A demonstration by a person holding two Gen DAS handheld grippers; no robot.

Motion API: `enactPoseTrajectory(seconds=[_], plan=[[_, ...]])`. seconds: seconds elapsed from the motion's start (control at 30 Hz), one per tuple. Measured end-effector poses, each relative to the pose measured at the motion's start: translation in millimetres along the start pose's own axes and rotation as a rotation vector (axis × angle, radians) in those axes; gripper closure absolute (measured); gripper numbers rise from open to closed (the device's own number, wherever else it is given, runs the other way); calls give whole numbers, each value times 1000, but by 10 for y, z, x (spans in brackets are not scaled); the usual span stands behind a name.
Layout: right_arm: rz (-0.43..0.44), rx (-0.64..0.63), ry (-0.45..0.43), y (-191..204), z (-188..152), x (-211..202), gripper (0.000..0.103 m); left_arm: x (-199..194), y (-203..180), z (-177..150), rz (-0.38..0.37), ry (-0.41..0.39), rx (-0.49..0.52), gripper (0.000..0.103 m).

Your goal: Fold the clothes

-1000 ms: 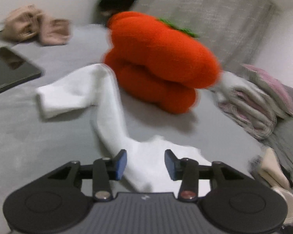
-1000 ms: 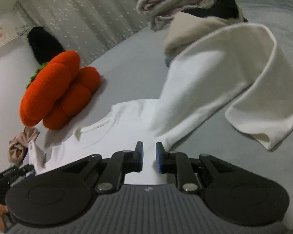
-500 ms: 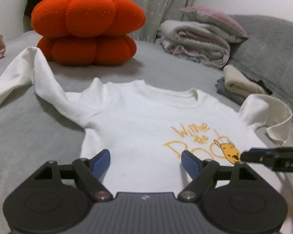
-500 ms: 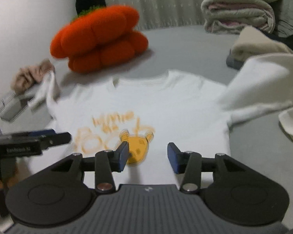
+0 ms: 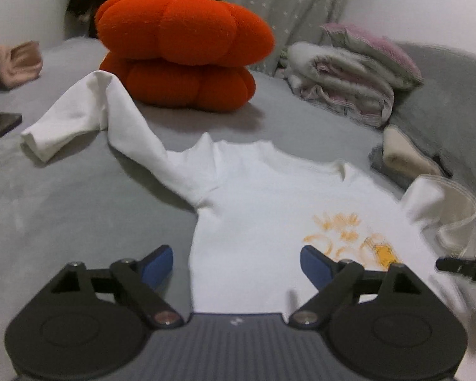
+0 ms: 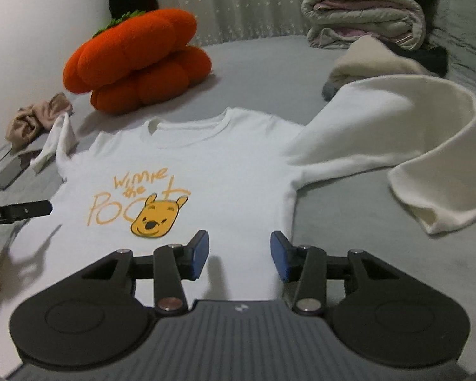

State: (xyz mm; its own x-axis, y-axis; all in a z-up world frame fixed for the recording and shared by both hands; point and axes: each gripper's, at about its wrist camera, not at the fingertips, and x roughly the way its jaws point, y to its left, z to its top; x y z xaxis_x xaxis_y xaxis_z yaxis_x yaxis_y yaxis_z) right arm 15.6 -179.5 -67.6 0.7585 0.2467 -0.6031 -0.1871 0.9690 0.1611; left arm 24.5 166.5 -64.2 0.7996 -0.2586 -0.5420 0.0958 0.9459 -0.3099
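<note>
Since a second ago both views have swung round from a rumpled, half-lifted garment to the white shirt lying spread front-up on the grey bed, and both pairs of jaws have gone from nearly closed to parted. Now the shirt runs with its long axis from hem to collar, hem nearest the tools and collar at 12 o'clock toward the orange pumpkin cushion. Seen from the right wrist, the right sleeve arcs away at 2 o'clock and curls back on itself, while the left sleeve, in the left wrist view, trails off at 10 o'clock, also doubled over. Each sleeve lies nearer the hand on its own side, so I judge that either could go first. Over the hem's left edge, the left gripper is opening wide and has hold of nothing, the cloth lying below its blue pads. Over the hem's right part the right gripper is opening too, about halfway, likewise empty. A folded blanket pile sits well clear at the back.
</note>
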Motion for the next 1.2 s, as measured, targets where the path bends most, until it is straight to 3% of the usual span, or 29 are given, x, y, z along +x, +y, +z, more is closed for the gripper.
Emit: enactPoseTrajectory(seconds=[0.27, 0.43, 0.63, 0.87, 1.2], plan=[[-140, -63, -71, 30, 144, -51, 46, -4, -310, 104, -39, -17, -2, 14], [-236, -79, -64, -42, 172, 32, 43, 61, -597, 126, -45, -3, 43, 11], [-353, 4, -27, -260, 181, 127, 41, 168, -883, 114, -60, 11, 51, 8], [-446, 63, -25, -467, 157, 225, 40, 327, -1139, 57, -68, 34, 53, 4], [-530, 11, -84, -606, 68, 268, 41, 549, -1294, 18, -110, 93, 30, 4]])
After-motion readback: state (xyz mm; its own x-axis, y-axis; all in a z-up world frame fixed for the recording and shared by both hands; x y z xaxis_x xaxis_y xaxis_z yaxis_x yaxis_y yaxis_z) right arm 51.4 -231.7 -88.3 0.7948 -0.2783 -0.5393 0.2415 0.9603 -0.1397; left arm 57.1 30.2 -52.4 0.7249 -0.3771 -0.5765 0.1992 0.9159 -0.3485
